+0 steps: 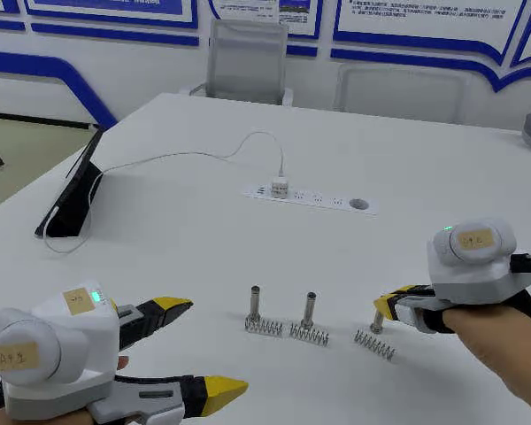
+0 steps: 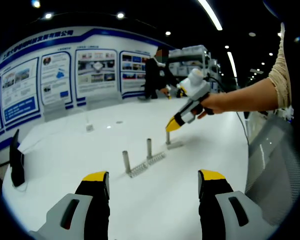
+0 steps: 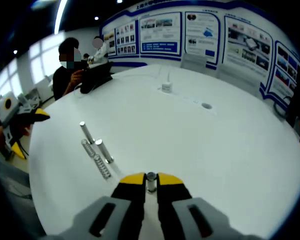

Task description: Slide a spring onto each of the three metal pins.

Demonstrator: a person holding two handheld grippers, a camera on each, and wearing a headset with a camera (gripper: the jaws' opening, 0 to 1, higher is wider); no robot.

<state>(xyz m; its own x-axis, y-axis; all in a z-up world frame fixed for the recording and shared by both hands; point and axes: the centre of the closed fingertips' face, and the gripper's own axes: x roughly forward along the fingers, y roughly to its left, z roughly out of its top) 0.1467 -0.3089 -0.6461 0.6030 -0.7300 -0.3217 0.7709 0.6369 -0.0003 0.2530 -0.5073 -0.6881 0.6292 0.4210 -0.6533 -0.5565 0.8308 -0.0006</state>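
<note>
Three short metal pins stand upright in a row on the white table: the left pin (image 1: 255, 301), the middle pin (image 1: 309, 310) and the right pin (image 1: 377, 320). A spring lies flat at the foot of each: (image 1: 264, 327), (image 1: 309, 334), (image 1: 374, 344). My right gripper (image 1: 385, 307) reaches in from the right, its yellow-tipped jaws closed around the top of the right pin (image 3: 151, 181). In the right gripper view, the other two pins (image 3: 105, 150) stand further left. My left gripper (image 1: 208, 347) hovers open at the near left, short of the pins (image 2: 126, 162), holding nothing.
A white power strip (image 1: 310, 197) with a plugged-in charger lies mid-table, its cable running to a dark tablet (image 1: 71, 199) propped at the left edge. Chairs (image 1: 246, 60) stand behind the far edge. People (image 3: 72, 70) stand beyond the table.
</note>
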